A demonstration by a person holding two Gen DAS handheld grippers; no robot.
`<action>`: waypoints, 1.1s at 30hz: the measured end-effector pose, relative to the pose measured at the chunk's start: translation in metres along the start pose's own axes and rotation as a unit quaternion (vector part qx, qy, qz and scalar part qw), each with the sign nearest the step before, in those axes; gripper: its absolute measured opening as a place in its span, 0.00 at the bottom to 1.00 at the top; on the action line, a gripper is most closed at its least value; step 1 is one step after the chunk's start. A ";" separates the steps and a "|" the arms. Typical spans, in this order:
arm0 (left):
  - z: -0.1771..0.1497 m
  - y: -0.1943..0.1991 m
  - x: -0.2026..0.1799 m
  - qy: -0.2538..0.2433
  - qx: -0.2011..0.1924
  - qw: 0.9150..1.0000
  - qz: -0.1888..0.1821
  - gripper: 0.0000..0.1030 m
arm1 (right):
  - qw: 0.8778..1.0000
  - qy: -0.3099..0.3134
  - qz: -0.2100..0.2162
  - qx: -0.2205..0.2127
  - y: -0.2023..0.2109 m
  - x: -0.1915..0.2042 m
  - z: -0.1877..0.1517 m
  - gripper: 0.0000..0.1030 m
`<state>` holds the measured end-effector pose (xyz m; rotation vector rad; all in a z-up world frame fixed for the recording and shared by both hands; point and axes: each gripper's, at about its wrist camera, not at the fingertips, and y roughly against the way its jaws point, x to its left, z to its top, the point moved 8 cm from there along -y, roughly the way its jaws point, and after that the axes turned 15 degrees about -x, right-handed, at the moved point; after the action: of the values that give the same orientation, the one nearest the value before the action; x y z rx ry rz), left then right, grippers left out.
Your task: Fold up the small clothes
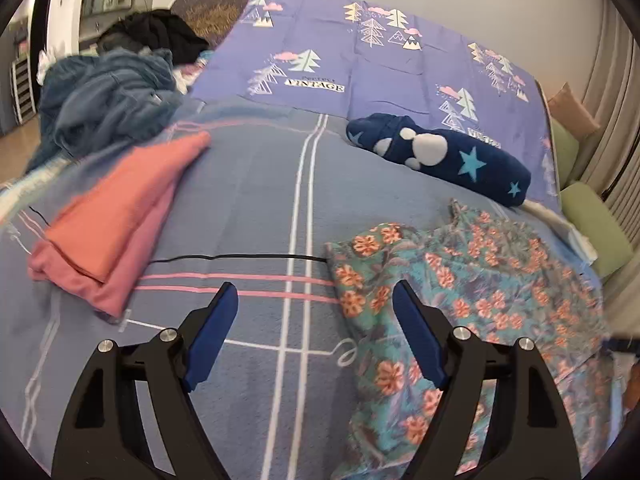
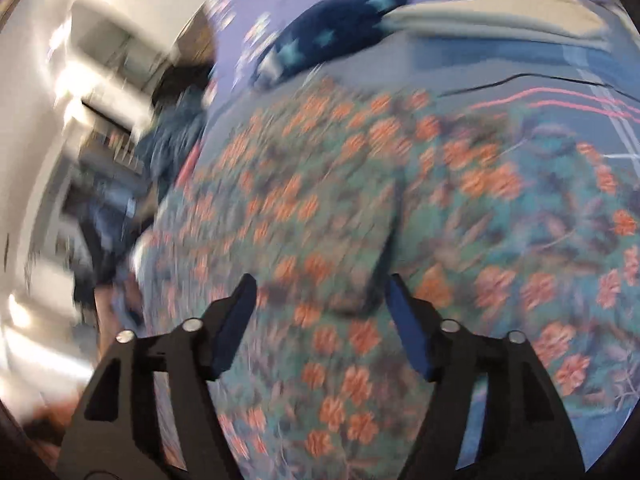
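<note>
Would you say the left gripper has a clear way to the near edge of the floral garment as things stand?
Probably yes. The left gripper is open over the bedspread, and the floral garment lies flat right beside it, its edge between the fingers in the picture. Nothing lies on that edge; the black cable runs farther away.

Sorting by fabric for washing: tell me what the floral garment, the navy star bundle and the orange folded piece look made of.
Floral garment: thin woven fabric, matte, lying in soft creases; possibly cotton or rayon.
Navy star bundle: fleece, judging by its fuzzy, plush surface.
Orange folded piece: smooth matte knit, likely cotton jersey.
</note>
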<state>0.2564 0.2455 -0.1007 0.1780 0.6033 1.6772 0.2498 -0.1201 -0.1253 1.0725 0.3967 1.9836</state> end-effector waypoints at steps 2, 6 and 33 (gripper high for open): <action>-0.001 -0.009 0.000 0.016 0.015 1.000 -0.008 0.78 | 0.998 0.038 -0.044 -0.001 -0.005 0.005 -0.003 0.13; -0.001 -0.014 -0.003 0.032 0.019 0.999 -0.016 0.78 | 0.999 0.026 -0.028 -0.035 0.014 0.016 0.005 0.09; -0.061 0.033 -0.017 0.004 0.078 0.983 -0.163 0.37 | 0.904 0.400 0.016 0.149 -0.257 0.313 0.021 0.44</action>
<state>0.2039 0.2094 -0.1331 0.1754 0.7297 1.3150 0.3077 0.2802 -0.0981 0.3673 1.1495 2.3791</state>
